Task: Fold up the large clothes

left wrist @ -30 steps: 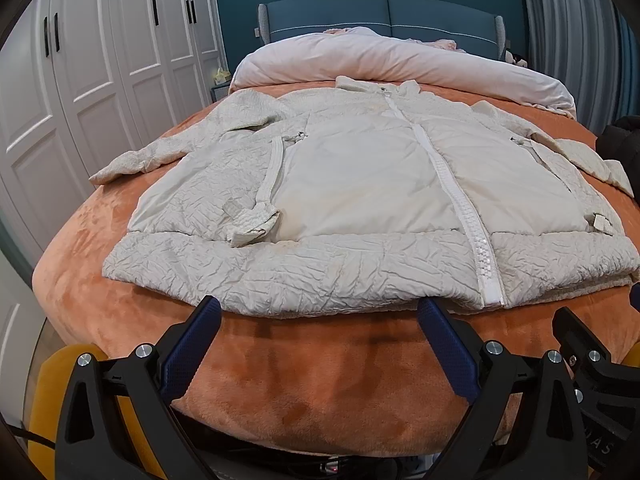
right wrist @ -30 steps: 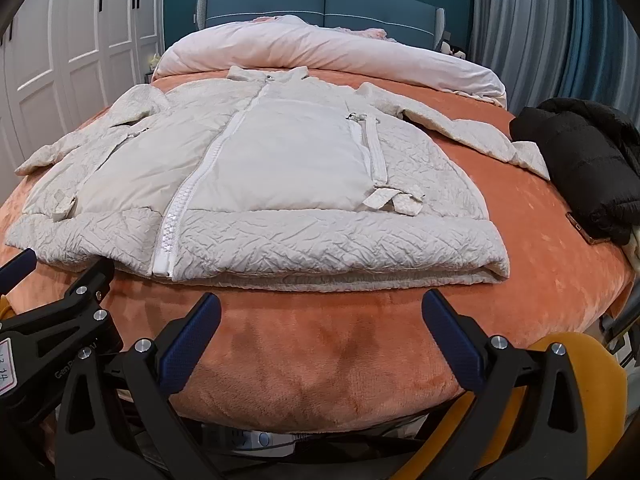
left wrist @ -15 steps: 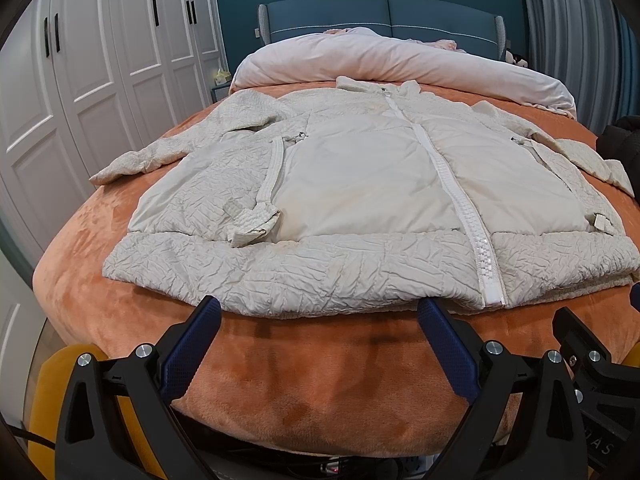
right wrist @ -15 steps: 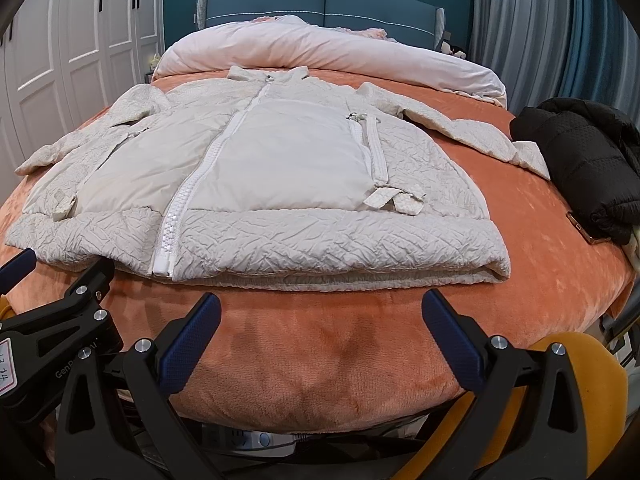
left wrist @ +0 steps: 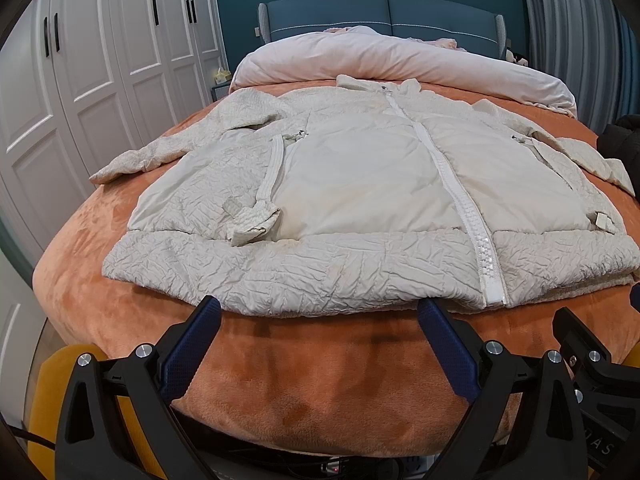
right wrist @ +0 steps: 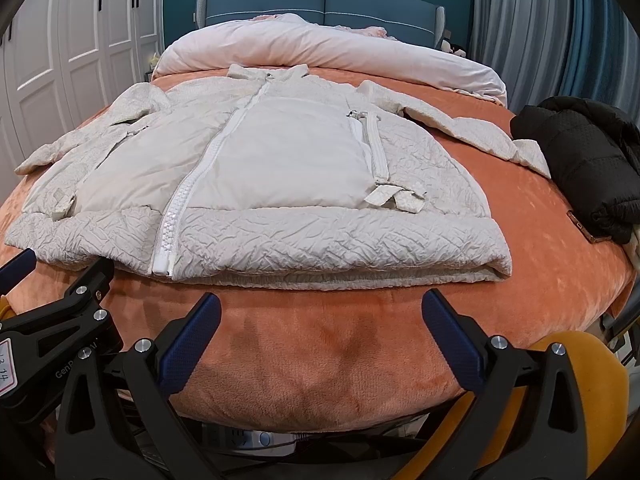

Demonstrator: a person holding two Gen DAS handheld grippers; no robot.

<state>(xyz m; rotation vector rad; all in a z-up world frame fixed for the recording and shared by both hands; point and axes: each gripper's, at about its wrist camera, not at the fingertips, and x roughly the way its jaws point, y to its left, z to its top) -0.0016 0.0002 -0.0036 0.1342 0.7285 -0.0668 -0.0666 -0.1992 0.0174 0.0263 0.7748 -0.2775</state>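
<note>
A cream padded jacket [left wrist: 360, 184] lies face up and zipped on the orange bed cover [left wrist: 320, 364], hem toward me, sleeves spread to both sides. It also shows in the right wrist view [right wrist: 272, 168]. My left gripper [left wrist: 320, 312] is open and empty, its fingertips at the jacket's hem, left of the zip. My right gripper [right wrist: 320, 308] is open and empty, just short of the hem on the bed cover [right wrist: 320, 344], right of the zip.
A pink duvet [left wrist: 400, 60] lies rolled at the head of the bed. A black jacket [right wrist: 584, 160] sits at the bed's right edge. White wardrobe doors [left wrist: 92, 80] stand to the left. Curtains [right wrist: 540, 28] hang at the right.
</note>
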